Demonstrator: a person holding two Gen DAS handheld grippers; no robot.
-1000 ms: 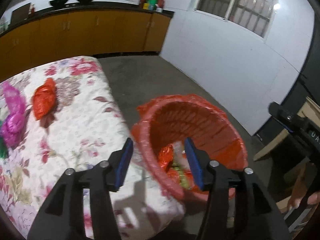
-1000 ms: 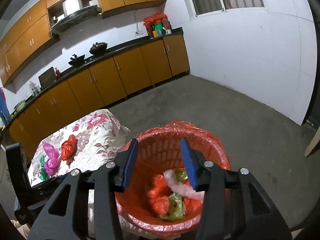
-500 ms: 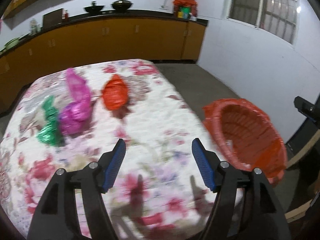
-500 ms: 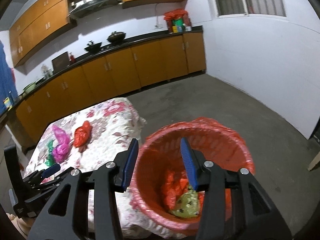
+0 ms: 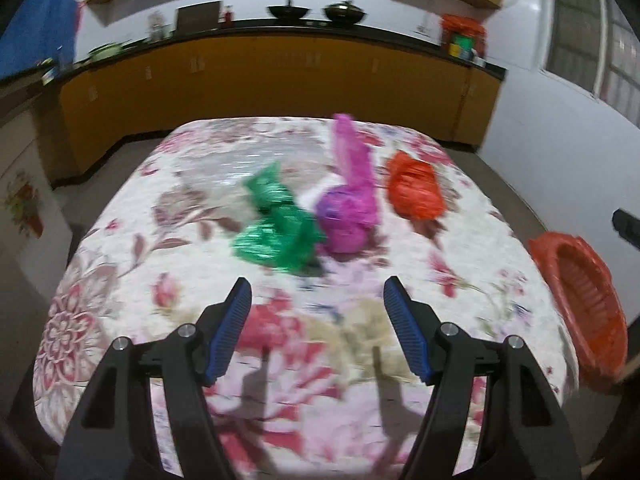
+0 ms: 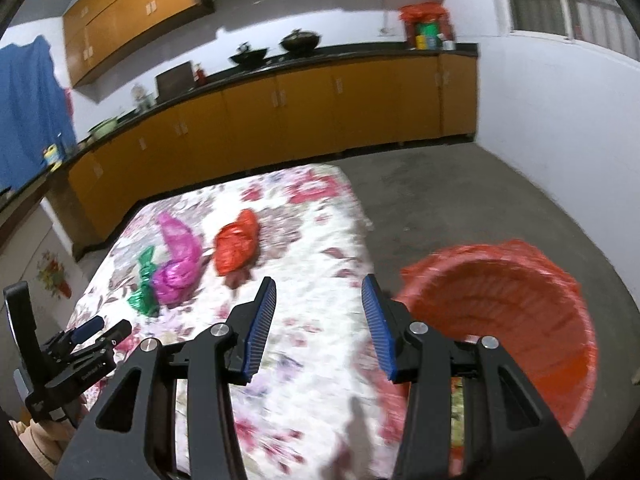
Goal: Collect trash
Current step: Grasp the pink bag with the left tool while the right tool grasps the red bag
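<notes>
The floral-clothed worktop (image 5: 132,240) carries three crumpled bags side by side, green (image 5: 276,232), magenta (image 5: 350,208) and orange-red (image 5: 416,190), with the red-lined wastebasket (image 6: 520,320) on the floor off its right edge, cut off at the frame's edge in the left view and partly hidden by the tongs in the right view. The left tongs (image 5: 316,300) hover spread wide and empty just short of the green bag; the right tongs (image 6: 318,296) stand half spread, gripping nothing, above the worktop's edge beside the basket. Motion blur smears the bags, so their creases are hard to make out.
</notes>
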